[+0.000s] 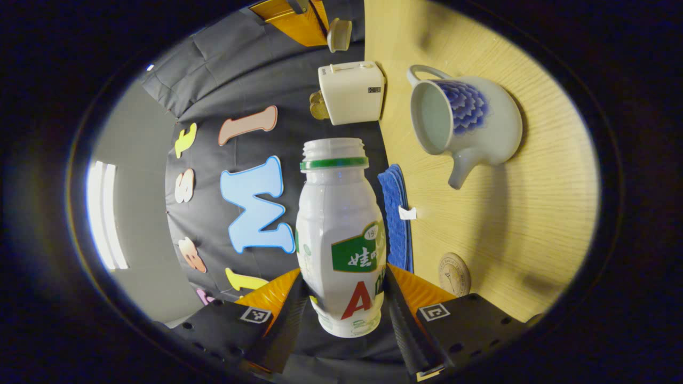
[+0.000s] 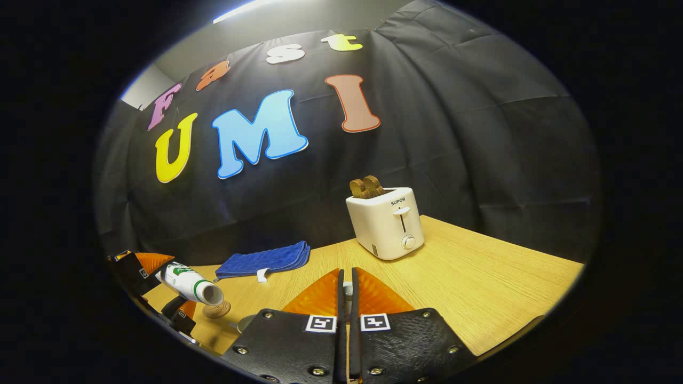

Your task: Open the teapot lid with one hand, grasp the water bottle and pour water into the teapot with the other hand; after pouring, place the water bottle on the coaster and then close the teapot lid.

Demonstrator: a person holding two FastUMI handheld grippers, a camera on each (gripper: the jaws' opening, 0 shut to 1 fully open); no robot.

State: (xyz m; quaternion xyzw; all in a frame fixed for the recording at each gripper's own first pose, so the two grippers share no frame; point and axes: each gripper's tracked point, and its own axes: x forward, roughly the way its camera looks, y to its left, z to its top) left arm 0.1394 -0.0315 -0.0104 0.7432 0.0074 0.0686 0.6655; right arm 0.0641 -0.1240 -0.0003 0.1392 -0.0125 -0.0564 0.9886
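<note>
The left claw (image 1: 341, 298) clamped the bottle (image 1: 340, 234), tipped sideways with its mouth near the open teapot (image 1: 480, 125), likely for pouring. The right claw (image 2: 347, 298) was pinched together, seemingly on the lid (image 2: 347, 290), held away from the teapot.

Toaster (image 2: 386, 228) on table (image 2: 480, 288), folded cloth (image 2: 264, 260) to its left.

bottle (image 1: 341, 234) base hidden between the tongs, coaster (image 1: 454, 274) partly covered, lid between right tongs (image 2: 347, 290) mostly hidden
</note>
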